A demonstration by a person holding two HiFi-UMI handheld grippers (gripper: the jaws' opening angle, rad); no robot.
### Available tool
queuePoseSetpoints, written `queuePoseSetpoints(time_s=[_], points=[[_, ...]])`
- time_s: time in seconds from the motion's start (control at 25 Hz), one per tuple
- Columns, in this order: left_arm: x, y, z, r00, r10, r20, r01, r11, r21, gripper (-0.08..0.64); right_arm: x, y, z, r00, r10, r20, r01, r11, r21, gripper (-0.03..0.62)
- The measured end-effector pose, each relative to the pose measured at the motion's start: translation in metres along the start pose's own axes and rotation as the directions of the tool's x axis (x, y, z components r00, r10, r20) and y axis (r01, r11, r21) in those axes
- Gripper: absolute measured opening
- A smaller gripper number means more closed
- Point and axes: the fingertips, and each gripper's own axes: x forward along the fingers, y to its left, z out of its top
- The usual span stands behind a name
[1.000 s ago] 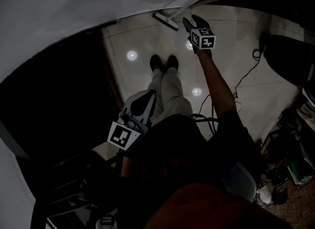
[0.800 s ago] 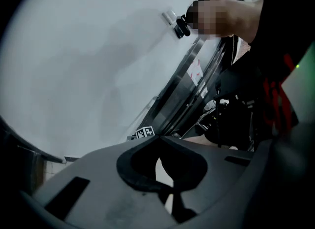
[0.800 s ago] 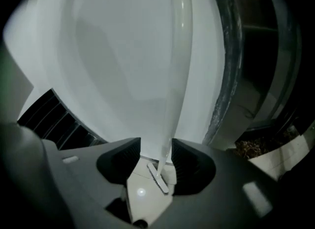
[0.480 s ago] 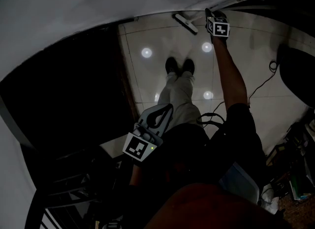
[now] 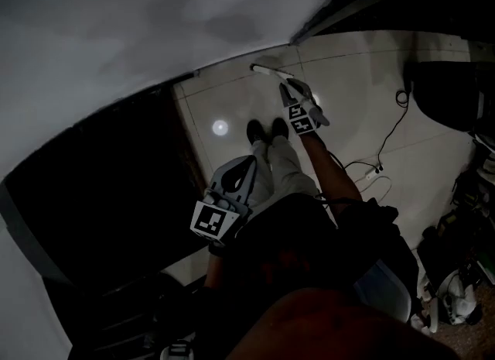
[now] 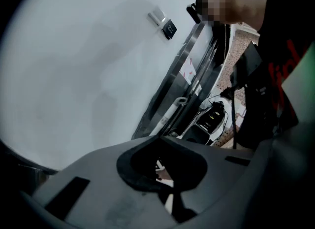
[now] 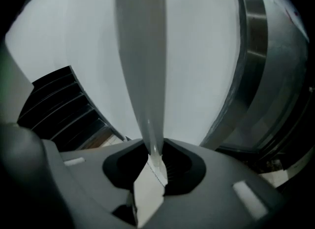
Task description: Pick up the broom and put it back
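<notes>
The right gripper (image 7: 152,160) pinches the stiff, smooth pole of the broom (image 7: 140,50) — light, probably prone to swivel — while the left gripper (image 6: 165,150) is closed on nothing.

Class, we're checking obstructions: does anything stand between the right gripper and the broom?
Nothing visible does. The right gripper has its jaws shut on the broom handle, which runs up between them in front of the white wall.
</notes>
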Motion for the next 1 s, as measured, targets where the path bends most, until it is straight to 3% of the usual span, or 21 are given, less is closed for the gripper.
queuePoseSetpoints(time_s=[0.12,0.28,0.48,0.6,0.72,1.0], points=[[-0.014,-0.01,0.014,0.997,-0.025,0.075,0.019,0.996,0.087,0.003,-0.084,0.014,0.047,0.991,-0.064,0.117,0.069,0.997,-0.04,0.089],[-0.039,-0.026,0.046,0.987,-0.024,0.161,0.006,0.994,0.113,0.005,-0.182,0.02,0.114,0.95,-0.114,0.289,0.131,0.991,-0.04,0.089],[-0.042,-0.061,0.144,0.971,-0.03,0.238,-0.037,0.961,0.274,0.006,-0.289,-0.002,0.206,0.897,-0.112,0.429,0.114,0.993,0.021,0.089],[-0.032,-0.062,0.189,0.952,-0.034,0.304,-0.069,0.945,0.321,0.005,-0.326,-0.017,0.247,0.877,-0.115,0.467,0.113,0.993,0.033,0.089],[-0.031,-0.057,0.195,0.947,-0.022,0.32,-0.088,0.941,0.326,0.005,-0.346,-0.011,0.266,0.857,-0.092,0.507,0.087,0.996,0.034,0.089],[-0.032,-0.056,0.196,0.947,-0.049,0.319,-0.058,0.947,0.316,0.005,-0.378,0.01,0.307,0.807,0.002,0.591,-0.002,1.0,-0.001,0.091]])
